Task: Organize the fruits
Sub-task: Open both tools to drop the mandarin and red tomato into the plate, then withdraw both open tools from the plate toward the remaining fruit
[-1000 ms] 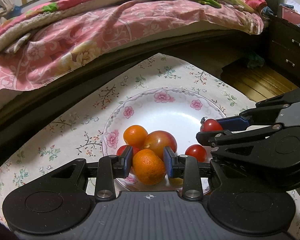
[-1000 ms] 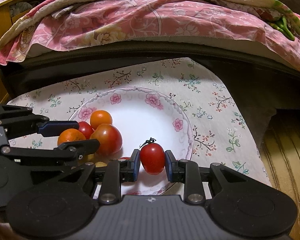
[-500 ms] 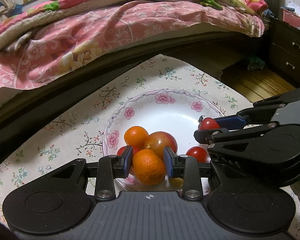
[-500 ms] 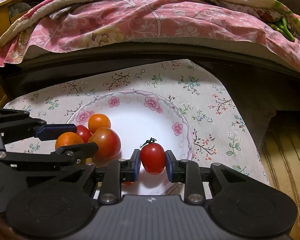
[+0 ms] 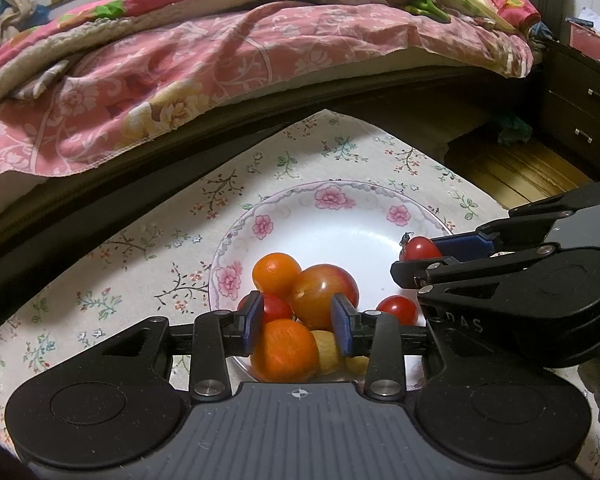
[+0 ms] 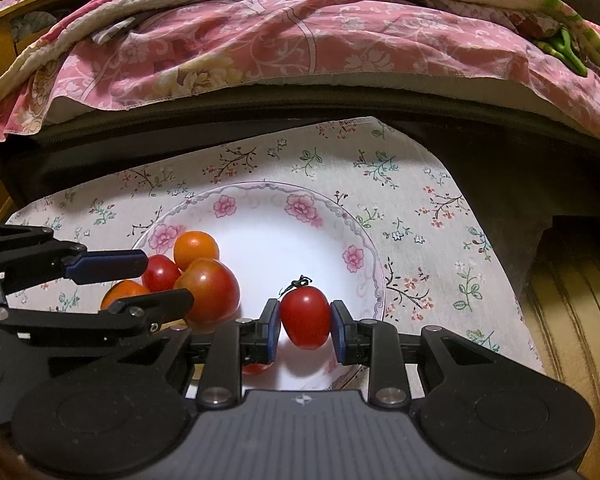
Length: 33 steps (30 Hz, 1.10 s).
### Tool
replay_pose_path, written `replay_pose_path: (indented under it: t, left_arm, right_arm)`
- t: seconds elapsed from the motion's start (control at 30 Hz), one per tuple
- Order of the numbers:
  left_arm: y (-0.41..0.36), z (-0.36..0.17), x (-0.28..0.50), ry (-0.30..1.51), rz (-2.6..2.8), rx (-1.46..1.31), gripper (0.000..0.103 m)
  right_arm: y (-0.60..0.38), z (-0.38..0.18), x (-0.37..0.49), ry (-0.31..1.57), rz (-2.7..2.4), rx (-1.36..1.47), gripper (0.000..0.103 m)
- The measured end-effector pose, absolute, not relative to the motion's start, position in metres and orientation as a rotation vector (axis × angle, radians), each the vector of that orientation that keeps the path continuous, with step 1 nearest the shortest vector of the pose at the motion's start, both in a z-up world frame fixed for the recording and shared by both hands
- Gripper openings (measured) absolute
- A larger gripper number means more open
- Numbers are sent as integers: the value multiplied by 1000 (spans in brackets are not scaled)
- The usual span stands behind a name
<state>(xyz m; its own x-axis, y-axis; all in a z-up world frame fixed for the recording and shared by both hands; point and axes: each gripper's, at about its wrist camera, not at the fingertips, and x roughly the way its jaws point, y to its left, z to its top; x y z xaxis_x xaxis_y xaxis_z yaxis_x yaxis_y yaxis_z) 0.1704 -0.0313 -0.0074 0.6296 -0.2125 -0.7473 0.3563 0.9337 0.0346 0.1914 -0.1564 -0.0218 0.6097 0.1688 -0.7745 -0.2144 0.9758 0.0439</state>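
Plate [image 5: 332, 196] of two oranges [image 5: 285, 350], four tomatoes [image 5: 324, 296], left fingers [image 5: 254, 322] released, right fingers [image 6: 342, 334] grasping stemmed tomato [image 6: 305, 317]

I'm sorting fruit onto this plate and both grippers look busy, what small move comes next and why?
Probably open the right gripper: its fingers clamp the stemmed cherry tomato low over the plate. The left gripper already stands open around the orange resting there.

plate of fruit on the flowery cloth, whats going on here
A person works two handheld grippers over the plate. The right gripper is shut on a stemmed cherry tomato above the plate. The left gripper stands open around an orange lying in the fruit pile.
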Motion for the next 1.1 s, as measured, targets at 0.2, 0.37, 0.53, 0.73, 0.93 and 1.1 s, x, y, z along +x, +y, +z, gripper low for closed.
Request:
replay_pose_path:
  t: [0.2,0.37,0.53,0.73,0.93,1.1]
  left_arm:
    - [-31,-6,170,821,-320,186,48]
    - [-28,-3,171,812,-311,176,52]
    - [-25,2,171,798,-311,166,55]
    - [-17,10,171,793,-295,142,55]
    - [-13,15,166,786,-285,146,56]
    - [-15,17,157,789,-297,167,56]
  right_arm:
    - [-159,-22,191,888,222,-28,31]
    - [-161,-20,191,881,221,-5,34]
    - [-163,-17,191,877,221,23,34]
    - [-165,-11,190,868,220,39,34]
    - [-166,-9,186,867,218,39,34]
    - [-165,-7,182,867,224,32,34]
